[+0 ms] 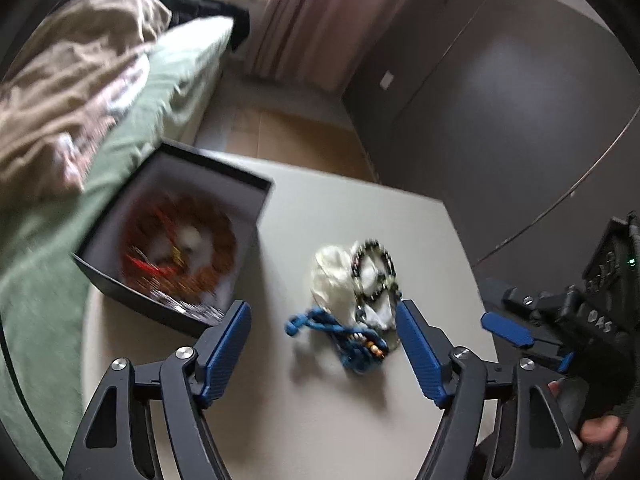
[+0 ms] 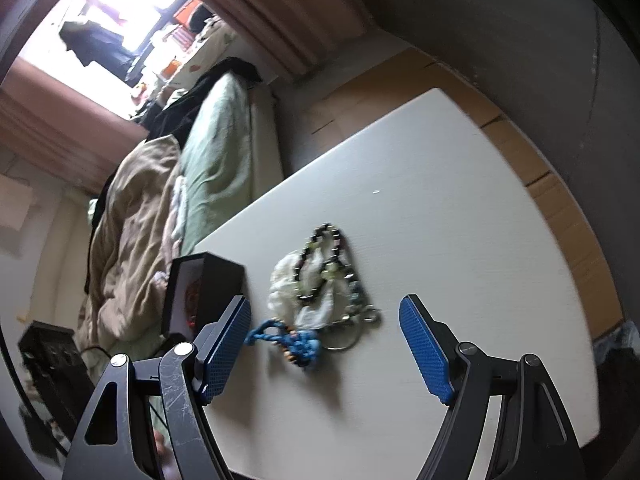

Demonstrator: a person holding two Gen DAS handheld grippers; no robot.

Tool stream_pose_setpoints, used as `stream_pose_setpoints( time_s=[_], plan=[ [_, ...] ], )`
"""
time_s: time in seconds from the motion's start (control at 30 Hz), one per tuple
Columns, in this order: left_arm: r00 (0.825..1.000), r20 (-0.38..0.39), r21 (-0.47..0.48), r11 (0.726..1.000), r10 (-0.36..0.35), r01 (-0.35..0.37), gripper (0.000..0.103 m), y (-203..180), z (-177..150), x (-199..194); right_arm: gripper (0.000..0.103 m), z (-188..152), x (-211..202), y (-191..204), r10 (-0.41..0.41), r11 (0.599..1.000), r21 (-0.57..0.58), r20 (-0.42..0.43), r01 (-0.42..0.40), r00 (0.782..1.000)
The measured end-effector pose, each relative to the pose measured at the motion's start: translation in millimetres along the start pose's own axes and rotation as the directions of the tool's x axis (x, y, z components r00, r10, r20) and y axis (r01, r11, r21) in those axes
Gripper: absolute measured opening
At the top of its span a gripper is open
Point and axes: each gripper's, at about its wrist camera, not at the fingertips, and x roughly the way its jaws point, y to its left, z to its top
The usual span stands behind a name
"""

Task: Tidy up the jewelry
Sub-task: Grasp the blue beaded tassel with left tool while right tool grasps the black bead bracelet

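On the white table [image 1: 340, 420], both grippers, left [image 1: 324, 330] and right [image 2: 325, 326], hover wide-jawed and empty over the jewelry pile [image 1: 356, 300] beside the black box [image 1: 248, 188].

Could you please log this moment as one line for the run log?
left gripper: open, empty | right gripper: open, empty | blue braided cord, black beaded bracelet: loose on white table | black box: holds red beads

box contents [image 1: 180, 252] motion-blurred, blue cord [image 1: 352, 340] smeared
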Motion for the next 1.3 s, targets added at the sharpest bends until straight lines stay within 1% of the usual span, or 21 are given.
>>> stream_pose_setpoints(
  time_s=[0.07, 0.13, 0.27, 0.33, 0.37, 0.4, 0.47, 0.57, 0.6, 0.63, 0.67, 0.73, 0.77, 0.83, 0.87, 0.9, 0.97, 1.03, 1.1, 1.23, 1.3],
  plan=[
    [1.0, -0.022, -0.001, 1.0, 0.019, -0.019, 0.07, -5.9, -4.2, 10.2, 0.077, 1.2, -1.7, -7.0, -0.013, 1.0, 0.018, -0.001, 0.013, 1.0],
    [0.999, -0.043, 0.001, 1.0, 0.025, -0.025, 0.069, -10.3, -8.2, 20.2, 0.077, 2.0, -1.4, -11.8, -0.033, 0.999, 0.023, -0.012, 0.034, 0.999],
    [0.996, -0.068, 0.027, 0.998, 0.05, -0.048, 0.069, -20.1, -14.6, 36.0, 0.077, 1.1, -2.3, -21.7, -0.038, 0.998, 0.054, -0.022, 0.039, 0.999],
    [0.996, -0.074, 0.036, 0.998, 0.059, -0.056, 0.069, -23.7, -17.2, 42.8, 0.086, 1.6, -3.2, -24.8, -0.059, 0.996, 0.064, -0.014, 0.06, 0.998],
    [0.995, -0.081, 0.04, 0.997, 0.062, -0.059, 0.069, -25.3, -18.9, 46.9, 0.098, 2.1, -2.9, -25.8, -0.056, 0.996, 0.066, -0.017, 0.057, 0.998],
    [0.994, -0.088, 0.045, 0.997, 0.065, -0.062, 0.069, -26.2, -19.7, 50.1, 0.102, 2.4, -2.4, -26.4, -0.05, 0.996, 0.068, -0.02, 0.051, 0.999],
    [0.992, -0.099, 0.062, 0.995, 0.083, -0.077, 0.068, -28.7, -22.5, 57.4, 0.102, 2.6, -0.8, -25.6, -0.057, 0.996, 0.062, -0.023, 0.058, 0.998],
    [0.992, -0.086, 0.084, 0.993, 0.094, -0.087, 0.051, -30.2, -25.0, 61.6, 0.102, 3.1, 3.7, -24.3, -0.056, 0.997, 0.057, -0.03, 0.057, 0.998],
    [0.992, -0.093, 0.083, 0.994, 0.085, -0.077, 0.037, -30.5, -25.3, 63.4, 0.102, 3.3, 4.9, -23.9, -0.046, 0.997, 0.061, -0.033, 0.048, 0.998],
    [0.992, -0.104, 0.079, 0.995, 0.068, -0.06, 0.029, -29.7, -24.8, 64.2, 0.102, 3.3, 5.9, -23.4, -0.036, 0.997, 0.066, -0.033, 0.038, 0.999],
    [0.993, -0.105, 0.077, 0.996, 0.061, -0.053, 0.025, -28.8, -24.2, 63.5, 0.102, 3.4, 6.7, -22.4, -0.03, 0.997, 0.067, -0.031, 0.032, 0.999],
    [0.993, -0.092, 0.083, 0.995, 0.071, -0.063, 0.013, -27.4, -22.5, 58.4, 0.102, 3.4, 8.4, -18.3, -0.029, 0.998, 0.047, -0.023, 0.03, 0.999],
    [0.994, -0.089, 0.083, 0.995, 0.067, -0.06, 0.013, -27.1, -21.6, 56.2, 0.102, 3.4, 9.6, -15.7, -0.033, 0.999, 0.033, -0.021, 0.033, 0.999],
    [0.996, -0.074, 0.085, 0.995, 0.049, -0.042, 0.012, -26.8, -17.4, 48.8, 0.099, 4.1, 12.1, -11.2, -0.03, 0.999, 0.014, -0.018, 0.03, 0.999],
    [0.997, -0.065, 0.084, 0.996, 0.04, -0.034, 0.012, -26.6, -14.7, 45.2, 0.091, 4.5, 13.8, -9.4, -0.023, 1.0, 0.008, -0.02, 0.023, 1.0],
    [0.998, -0.057, 0.082, 0.996, 0.032, -0.028, 0.012, -26.4, -12.3, 42.9, 0.081, 5.0, 16.7, -8.1, -0.014, 1.0, 0.005, -0.026, 0.014, 1.0],
    [0.999, -0.044, 0.079, 0.997, 0.019, -0.016, 0.012, -25.1, -8.0, 37.7, 0.073, 6.3, 24.3, -7.9, -0.003, 1.0, 0.014, -0.041, 0.004, 0.999],
    [0.999, -0.034, 0.074, 0.997, 0.005, -0.002, 0.012, -23.8, -2.5, 34.3, 0.069, 7.2, 29.2, -7.8, -0.001, 1.0, 0.018, -0.043, 0.002, 0.999],
    [1.0, -0.025, 0.062, 0.998, -0.012, 0.014, 0.012, -19.6, 2.7, 30.0, 0.059, 9.6, 33.8, -5.4, 0.009, 1.0, 0.013, -0.041, -0.008, 0.999],
    [0.999, 0.001, 0.022, 0.999, -0.038, 0.038, 0.012, -7.7, 13.6, 23.2, 0.051, 14.0, 43.8, 2.0, 0.024, 1.0, -0.007, -0.035, -0.024, 0.999],
    [0.998, 0.007, 0.013, 0.998, -0.055, 0.055, 0.012, -3.4, 19.5, 21.1, 0.043, 15.8, 52.0, 4.7, 0.024, 1.0, -0.012, -0.043, -0.025, 0.999]
  ],
)
